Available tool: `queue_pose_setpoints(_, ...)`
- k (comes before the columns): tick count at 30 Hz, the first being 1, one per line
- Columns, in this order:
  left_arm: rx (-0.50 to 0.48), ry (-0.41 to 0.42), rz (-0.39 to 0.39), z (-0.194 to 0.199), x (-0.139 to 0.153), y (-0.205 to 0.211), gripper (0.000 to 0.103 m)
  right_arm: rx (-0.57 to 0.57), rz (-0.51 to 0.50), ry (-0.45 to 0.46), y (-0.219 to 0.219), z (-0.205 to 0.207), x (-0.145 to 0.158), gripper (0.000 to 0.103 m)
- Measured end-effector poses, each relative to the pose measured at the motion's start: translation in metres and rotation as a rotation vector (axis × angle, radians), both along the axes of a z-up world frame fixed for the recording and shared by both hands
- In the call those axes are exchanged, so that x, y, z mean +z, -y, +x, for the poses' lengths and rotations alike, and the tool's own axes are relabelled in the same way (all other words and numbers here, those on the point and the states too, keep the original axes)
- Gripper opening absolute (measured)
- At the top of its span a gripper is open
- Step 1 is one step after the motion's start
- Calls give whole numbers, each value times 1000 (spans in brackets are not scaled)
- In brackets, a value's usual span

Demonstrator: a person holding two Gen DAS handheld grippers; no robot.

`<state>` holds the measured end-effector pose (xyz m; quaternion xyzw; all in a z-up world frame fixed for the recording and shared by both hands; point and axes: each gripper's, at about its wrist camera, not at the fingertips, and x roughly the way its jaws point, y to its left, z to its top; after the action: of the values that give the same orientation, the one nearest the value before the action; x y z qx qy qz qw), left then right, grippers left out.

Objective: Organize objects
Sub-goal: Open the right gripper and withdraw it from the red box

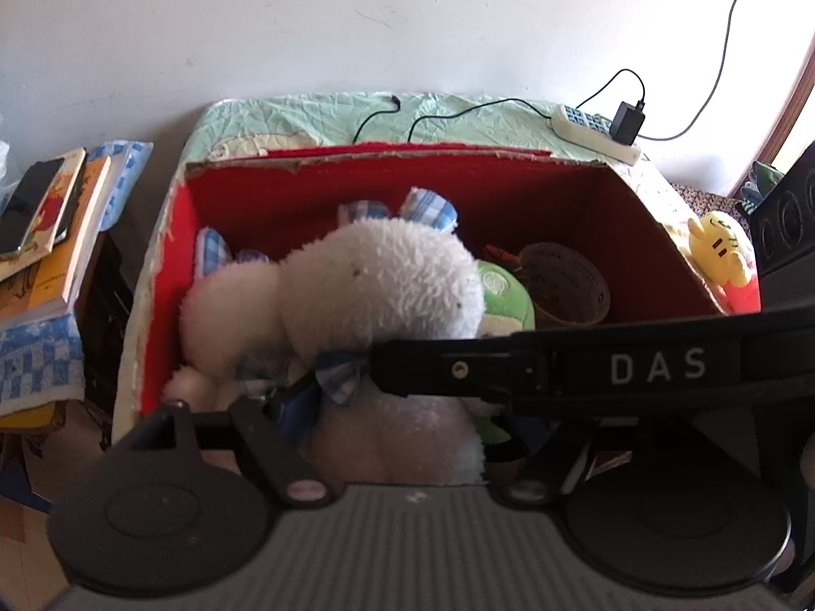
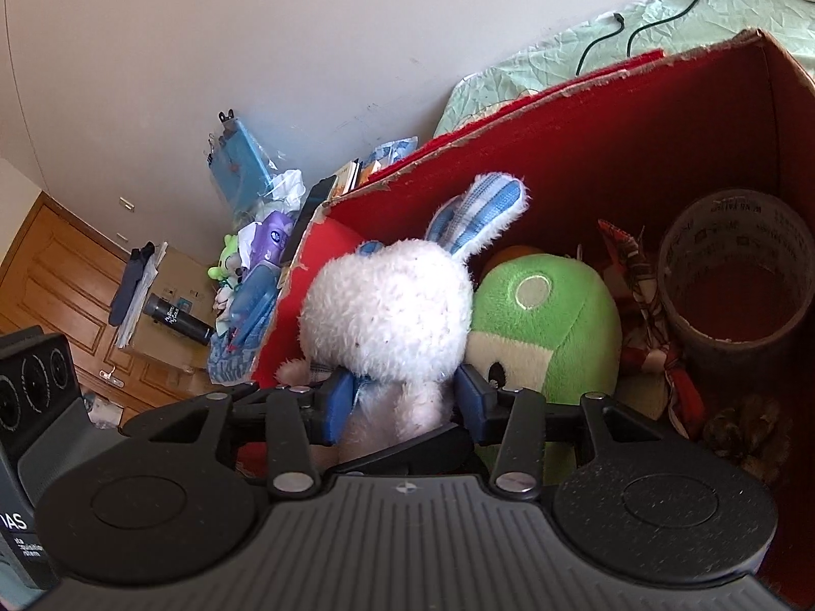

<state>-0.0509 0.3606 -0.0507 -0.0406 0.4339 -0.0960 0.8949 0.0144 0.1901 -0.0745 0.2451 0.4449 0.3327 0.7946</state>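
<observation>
A white plush bunny (image 1: 377, 280) with blue checked ears hangs head-up in a cardboard box (image 1: 484, 188) with a red inside. In the right wrist view my right gripper (image 2: 406, 397) is shut on the bunny (image 2: 387, 305), its blue pads (image 2: 338, 402) pressing both sides of the neck. It crosses the left wrist view as a black bar. My left gripper (image 1: 397, 407) stands wide open low in front. The bunny's body lies between its fingers, and the right finger is hidden by the bar. A green plush (image 2: 550, 321) and a tape roll (image 2: 733, 270) lie in the box beside the bunny.
The box (image 2: 611, 142) sits on a green bedspread with a power strip (image 1: 591, 130) and cables behind it. A yellow plush (image 1: 718, 249) lies outside the right wall. Books with a phone (image 1: 46, 234) are stacked at the left. A pinecone (image 2: 743, 427) lies in the box.
</observation>
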Motion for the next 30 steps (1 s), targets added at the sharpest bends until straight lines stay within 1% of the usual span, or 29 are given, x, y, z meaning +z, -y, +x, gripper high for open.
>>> queue_pose_setpoints(6, -4, -26, -29, 0, -2, -2, 88, -6, 32, -38, 5, -1, 1, 52)
queue_pose_setpoints(10, -1, -34, -34, -2, -2, 0, 91, -13, 27, -32, 8, -5, 5, 52)
queue_pose_setpoints(15, 18, -36, -38, -6, 1, 2, 94, -32, 23, -25, 15, -12, 10, 52)
queue_pose_setpoints(21, 61, -15, -36, -15, 14, 0, 94, -58, 35, 5, 22, -18, 13, 52)
queue_pose_setpoints(24, 71, 15, -26, -24, 25, 1, 94, -69, 44, 34, 24, -22, 18, 52)
queue_pose_setpoints(30, 83, 53, -4, -44, 41, 7, 95, -50, 96, 77, 28, -33, 28, 52)
